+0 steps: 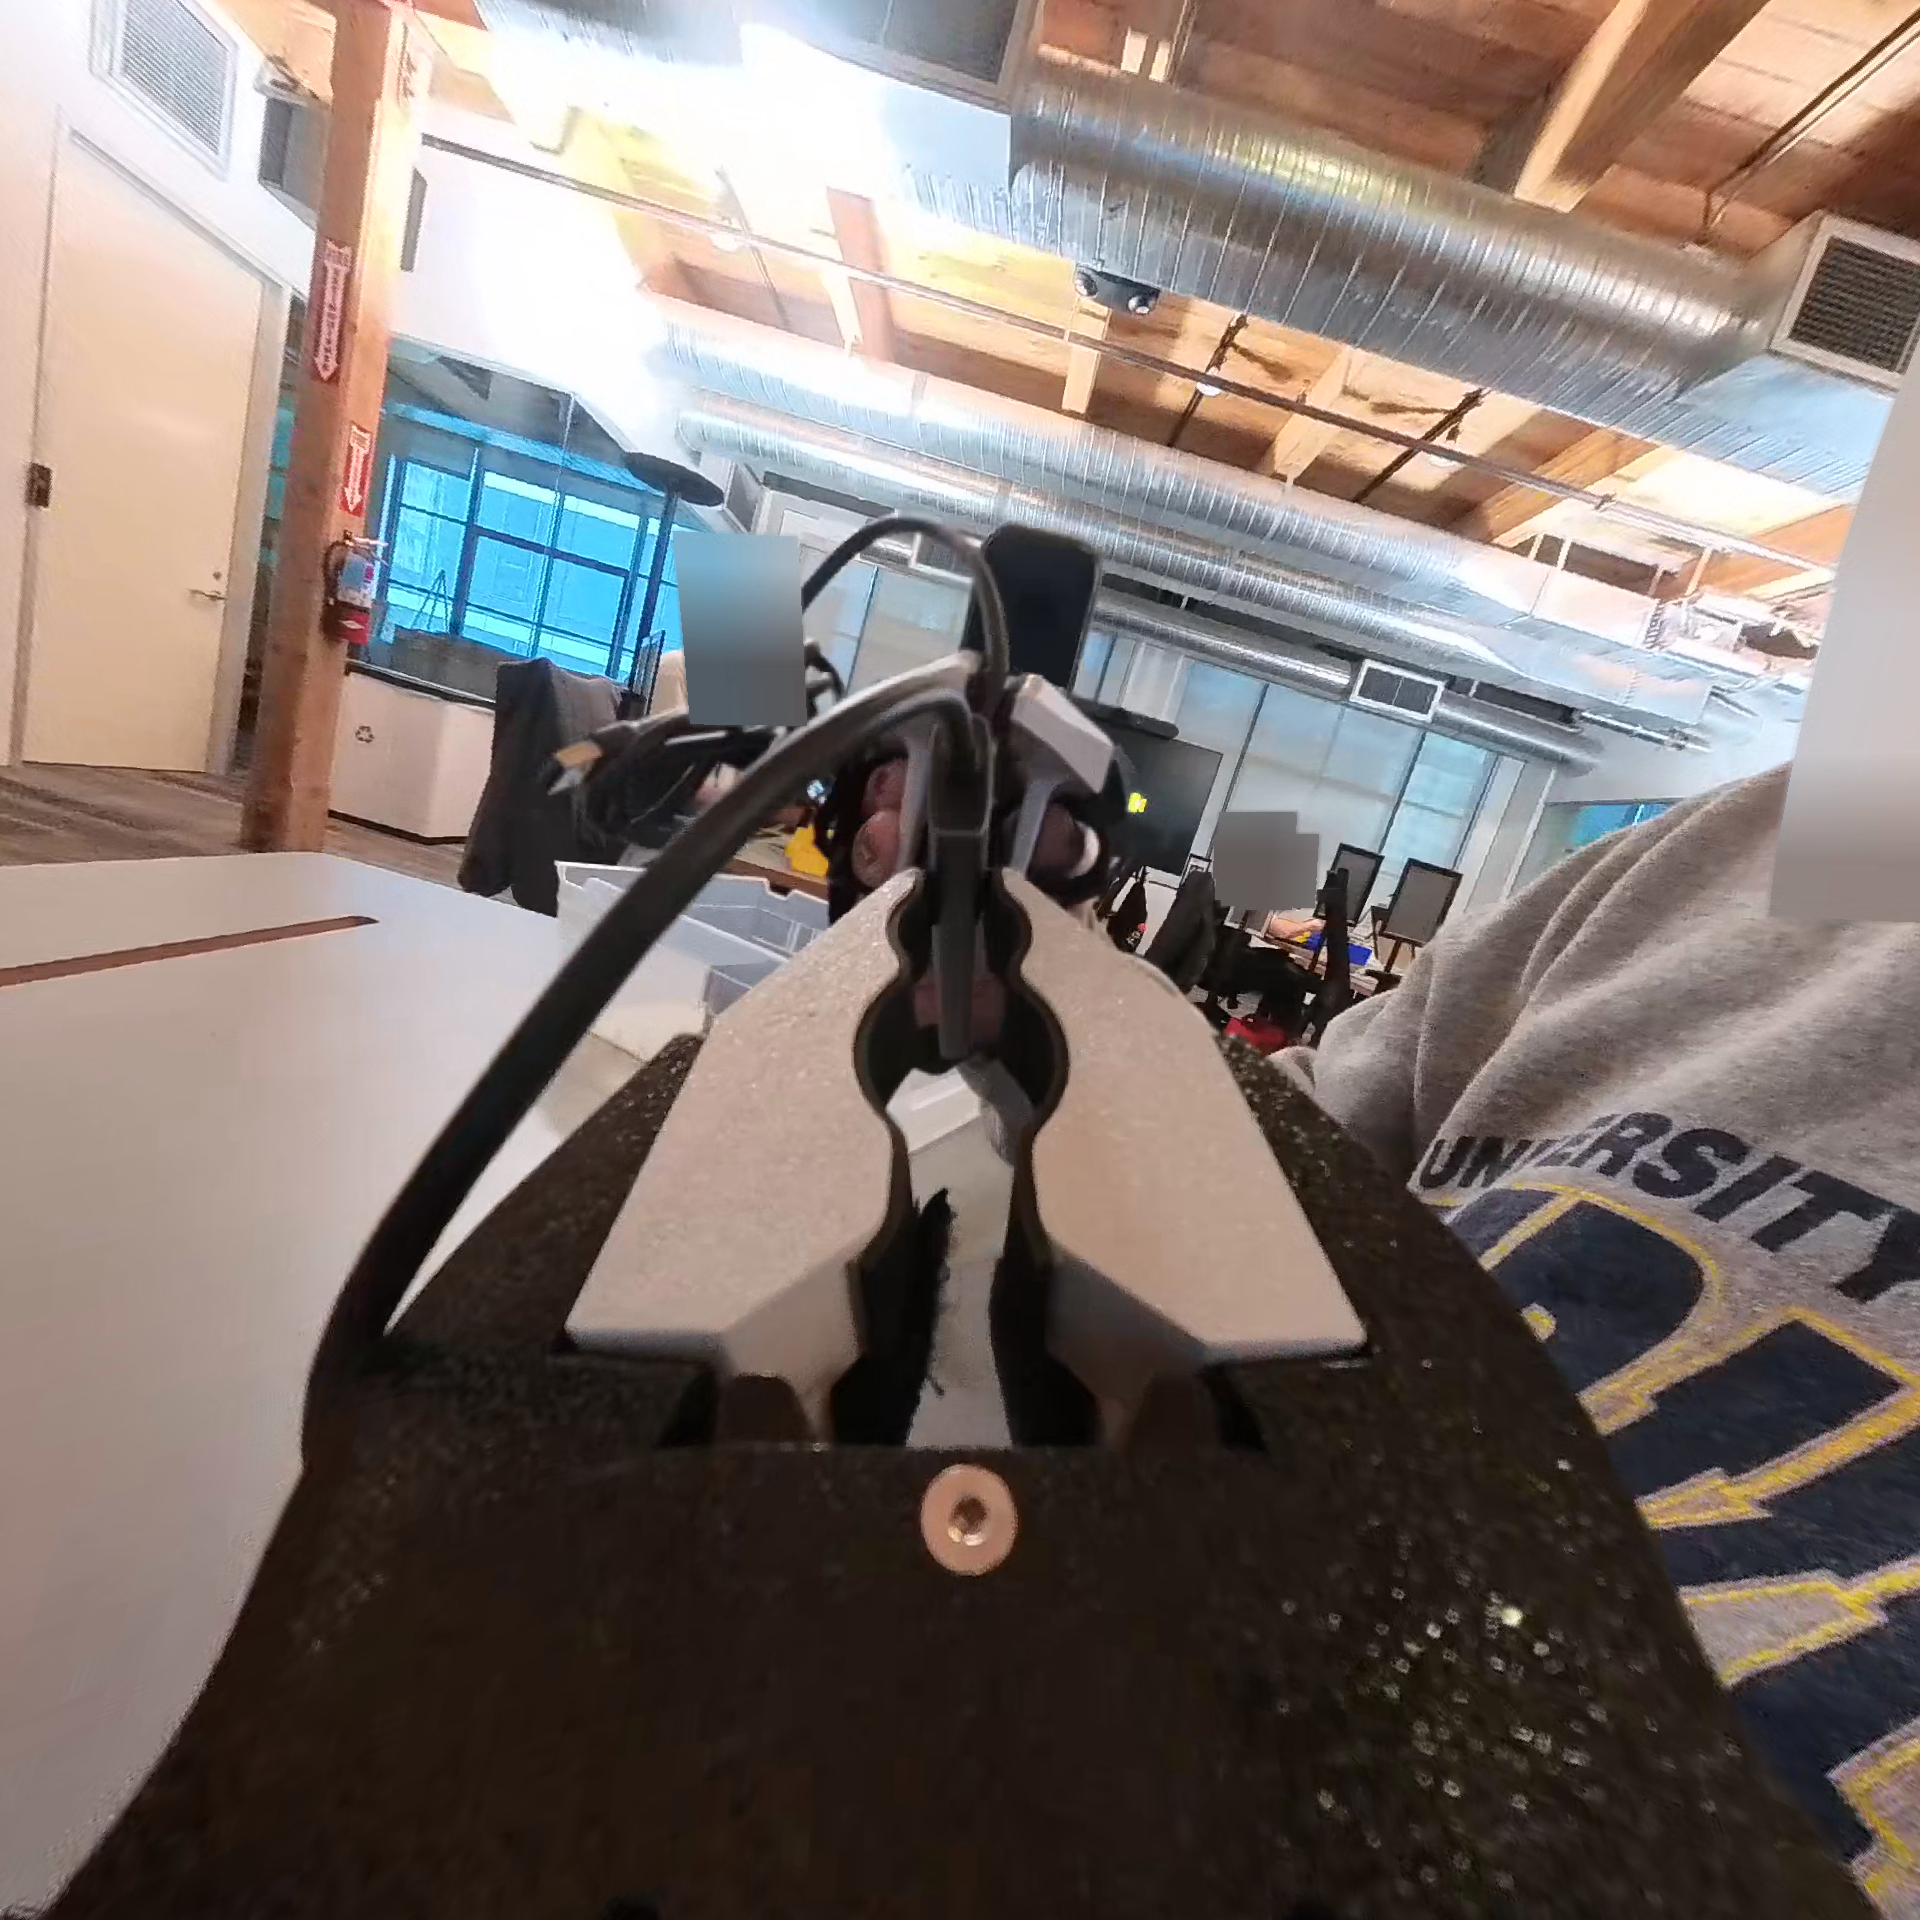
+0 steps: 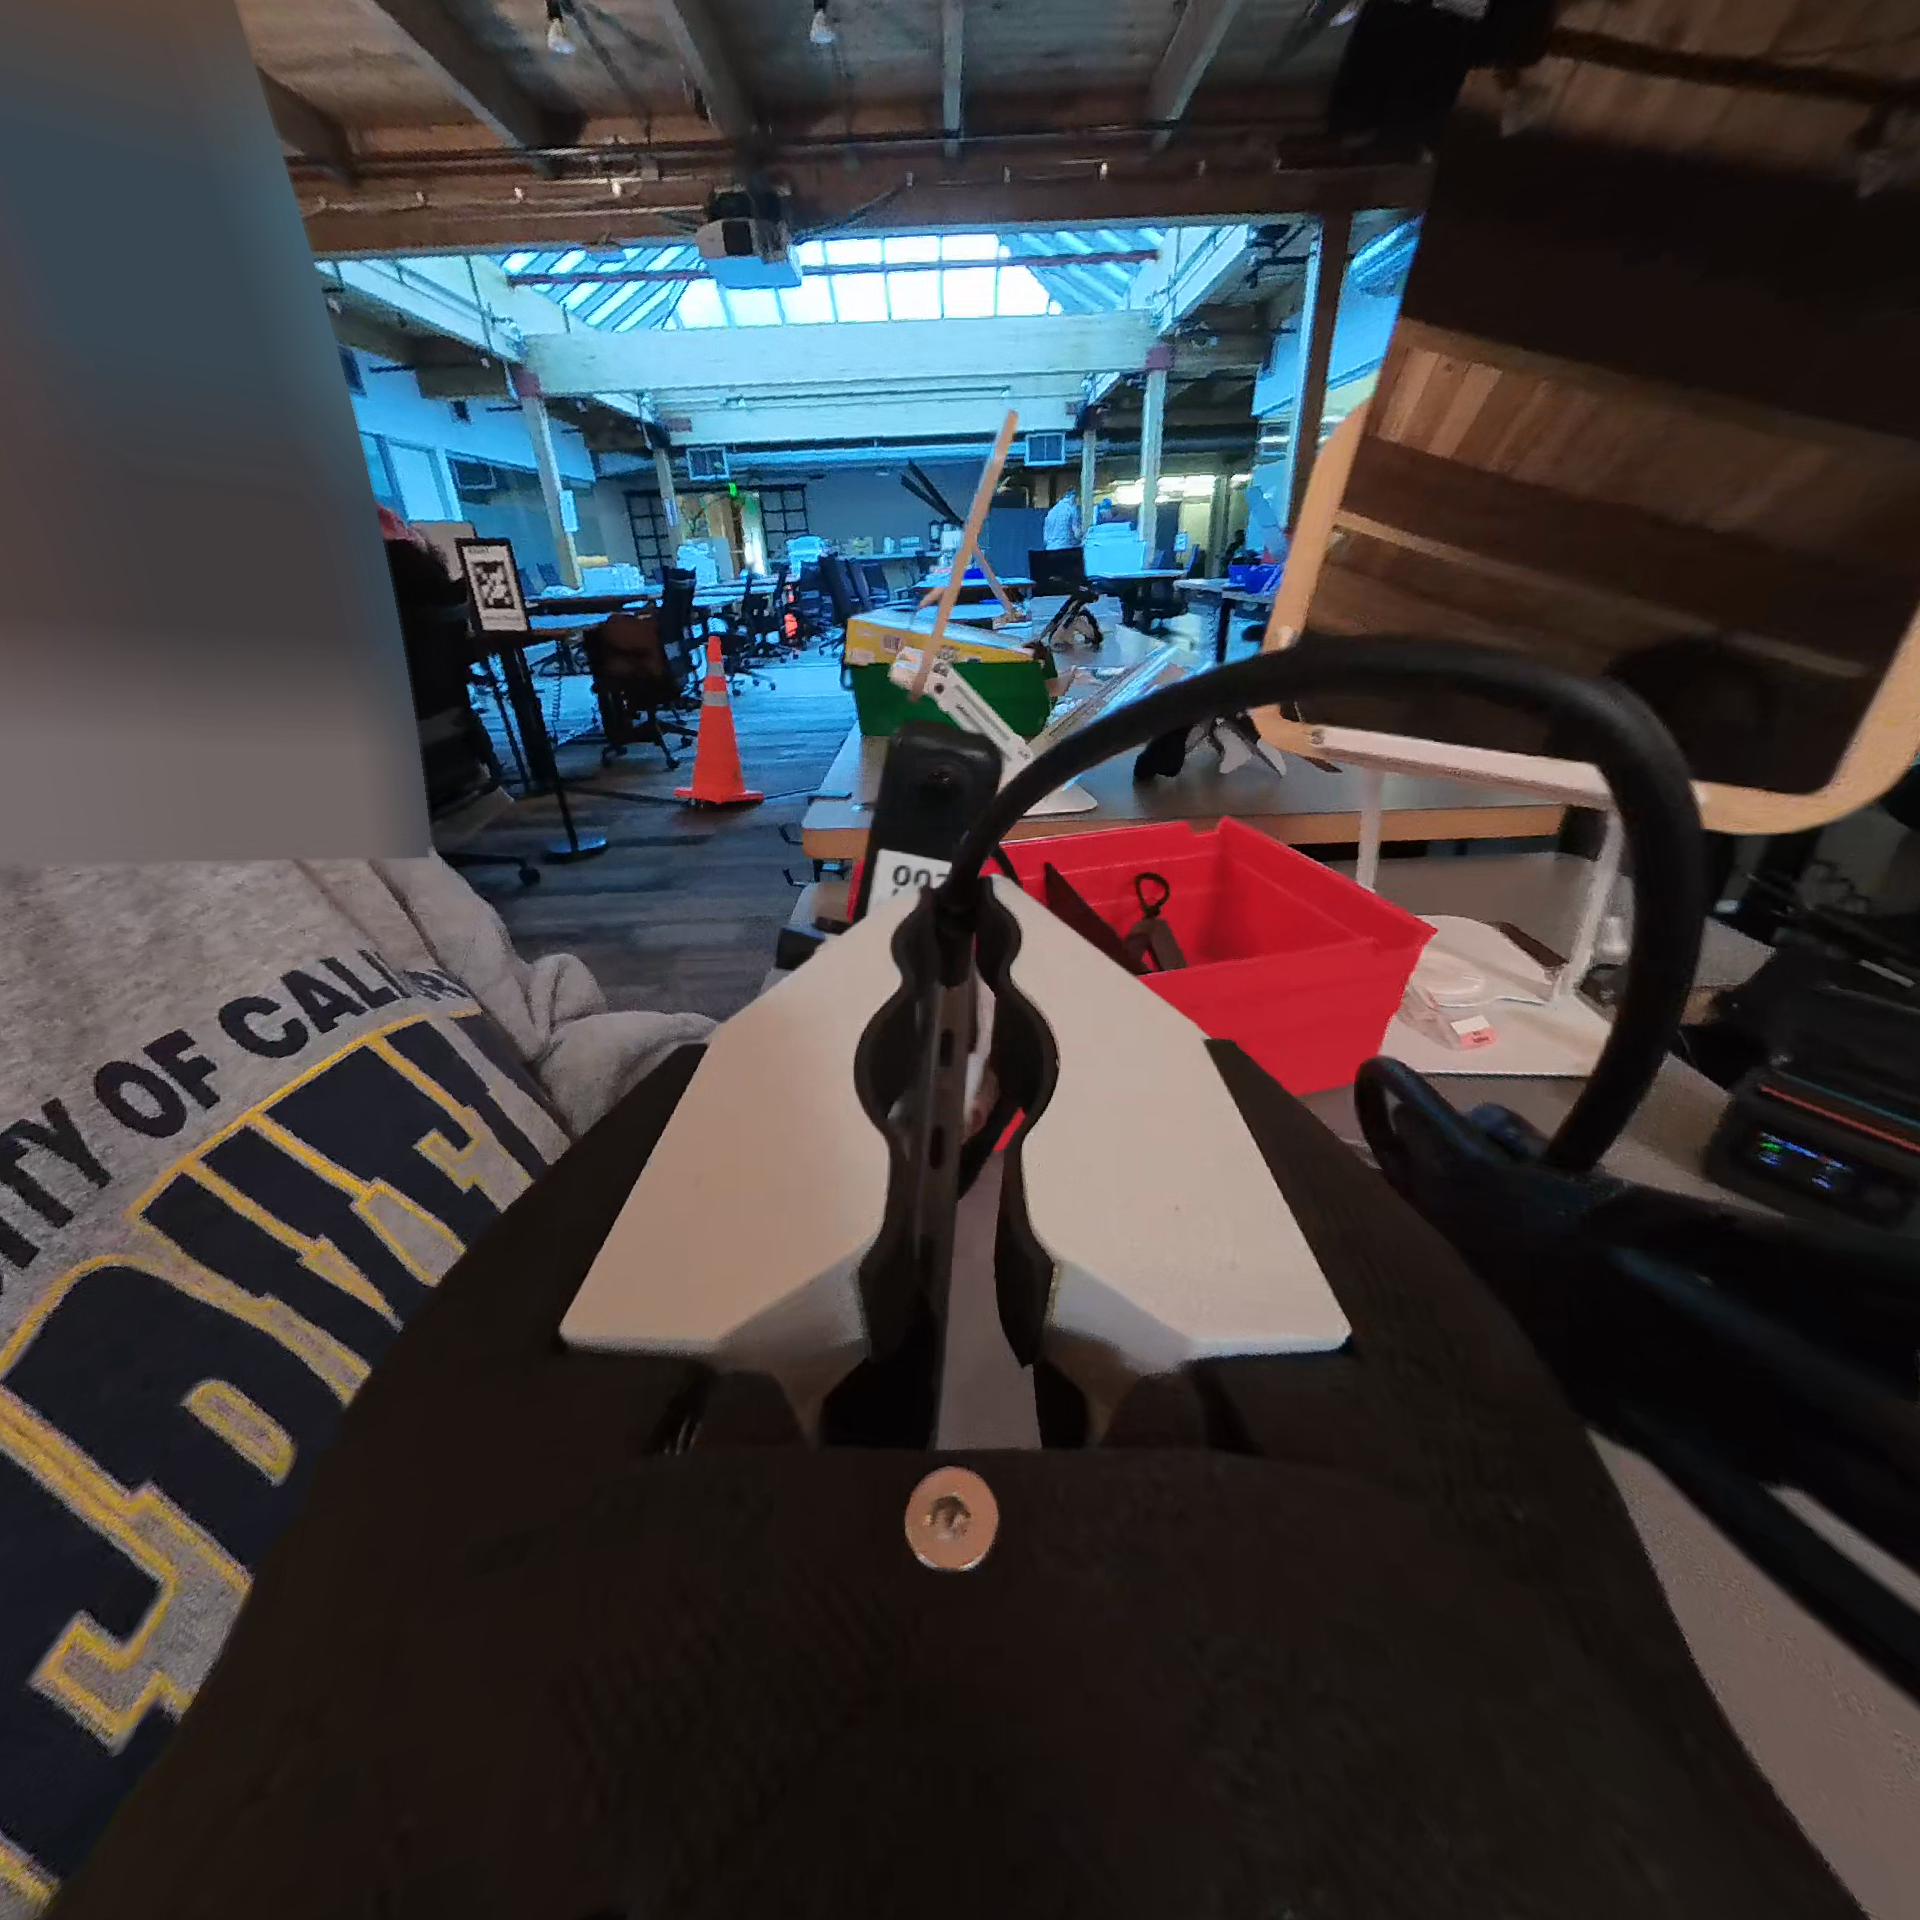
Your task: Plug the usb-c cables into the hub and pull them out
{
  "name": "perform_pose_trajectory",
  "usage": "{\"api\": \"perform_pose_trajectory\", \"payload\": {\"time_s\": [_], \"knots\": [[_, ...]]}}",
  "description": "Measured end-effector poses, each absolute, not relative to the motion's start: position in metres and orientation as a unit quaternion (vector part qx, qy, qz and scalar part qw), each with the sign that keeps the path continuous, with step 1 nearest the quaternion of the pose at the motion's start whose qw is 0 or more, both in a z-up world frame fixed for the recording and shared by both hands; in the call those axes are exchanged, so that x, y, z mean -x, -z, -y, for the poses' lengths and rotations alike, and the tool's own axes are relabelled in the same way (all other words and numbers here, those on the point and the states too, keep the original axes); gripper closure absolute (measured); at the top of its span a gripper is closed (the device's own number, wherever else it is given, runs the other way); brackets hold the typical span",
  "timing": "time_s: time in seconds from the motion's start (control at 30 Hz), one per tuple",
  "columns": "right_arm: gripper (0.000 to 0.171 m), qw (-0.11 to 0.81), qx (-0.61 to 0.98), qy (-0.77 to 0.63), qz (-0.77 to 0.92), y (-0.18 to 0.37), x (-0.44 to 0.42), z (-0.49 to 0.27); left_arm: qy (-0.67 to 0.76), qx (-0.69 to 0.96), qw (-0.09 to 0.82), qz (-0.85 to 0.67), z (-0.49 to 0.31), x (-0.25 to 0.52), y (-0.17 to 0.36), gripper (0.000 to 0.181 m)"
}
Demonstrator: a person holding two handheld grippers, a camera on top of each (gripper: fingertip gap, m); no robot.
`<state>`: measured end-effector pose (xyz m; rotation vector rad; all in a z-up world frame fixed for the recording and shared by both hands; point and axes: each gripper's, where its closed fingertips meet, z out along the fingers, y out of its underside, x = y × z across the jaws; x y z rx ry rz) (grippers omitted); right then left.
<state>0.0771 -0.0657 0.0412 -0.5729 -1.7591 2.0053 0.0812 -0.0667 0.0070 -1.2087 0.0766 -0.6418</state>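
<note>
Hub [image 2: 940,1081] | clamped edge-on in right gripper [image 2: 951,935], held mid-air | left gripper [image 1: 961,914] pinches cable [image 1: 582,997] plug, lead arcs off to 10 o'clock | grippers face each other at 12 | mating unclear, plug/unplug cycle likely underway

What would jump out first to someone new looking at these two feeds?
In the left wrist view, the left tool is shut on a dark cable plug, its black cable arcing off left over the white table. In the right wrist view, the right tool pinches the slim grey hub; behind sit a red bin and an orange cone.
</note>
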Motion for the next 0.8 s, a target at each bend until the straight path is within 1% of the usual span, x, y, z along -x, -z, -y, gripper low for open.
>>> {"api": "perform_pose_trajectory", "payload": {"time_s": [0.43, 0.63, 0.8], "knots": [[0.166, 0.137, 0.226, -0.718, 0.644, -0.03, -0.079, 0.074, 0.293, 0.571, 0.765, -0.06, 0.065, -0.093, -0.001, 0.174], [0.165, 0.156, 0.237, -0.687, 0.669, -0.019, -0.08, 0.073, 0.286, 0.588, 0.754, -0.055, 0.06, -0.096, 0.007, 0.174], [0.165, 0.145, 0.25, -0.651, 0.702, -0.003, -0.087, 0.069, 0.269, 0.62, 0.734, -0.063, 0.054, -0.102, 0.021, 0.175]]}}
